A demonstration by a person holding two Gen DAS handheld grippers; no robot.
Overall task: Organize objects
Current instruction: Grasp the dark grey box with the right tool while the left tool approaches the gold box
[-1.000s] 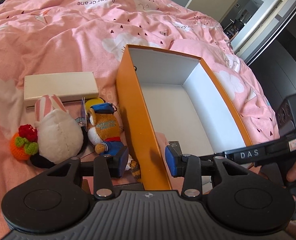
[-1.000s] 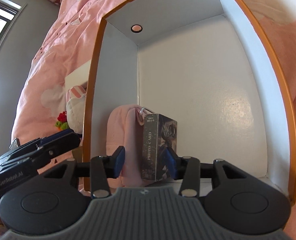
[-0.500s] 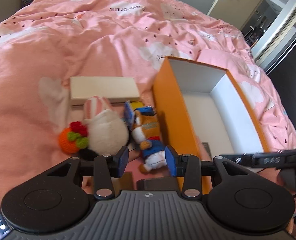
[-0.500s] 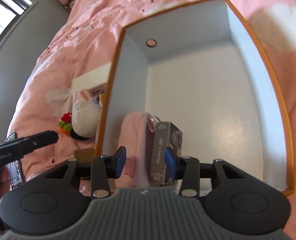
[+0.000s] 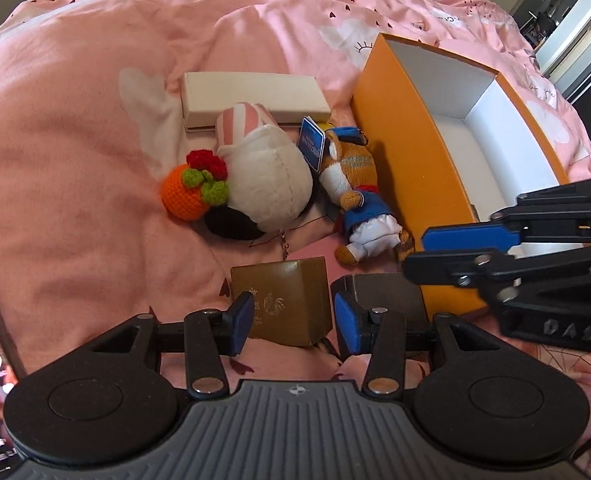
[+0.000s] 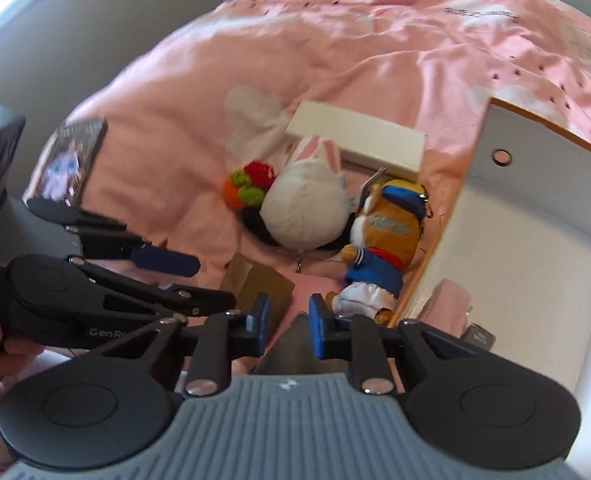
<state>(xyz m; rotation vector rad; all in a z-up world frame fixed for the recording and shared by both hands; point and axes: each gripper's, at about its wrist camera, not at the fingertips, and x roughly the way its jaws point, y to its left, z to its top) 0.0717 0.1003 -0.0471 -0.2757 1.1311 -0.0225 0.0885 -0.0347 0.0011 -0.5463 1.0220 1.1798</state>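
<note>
The left tool (image 5: 291, 320) hung with its jaws opening around a gold box (image 5: 285, 300), pads not pressing. The right tool (image 6: 288, 322), closing, held nothing. Plush toys (image 5: 267, 184) lay at twelve o'clock on the pink bed (image 5: 75, 120); the orange box (image 5: 411, 152) stood at two. The quilt read "PaperCrane".

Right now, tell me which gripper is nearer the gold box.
Left. The left gripper hangs right over the gold box, jaws opening around it. The right gripper sits beside it, over the dark box, jaws closing.
</note>
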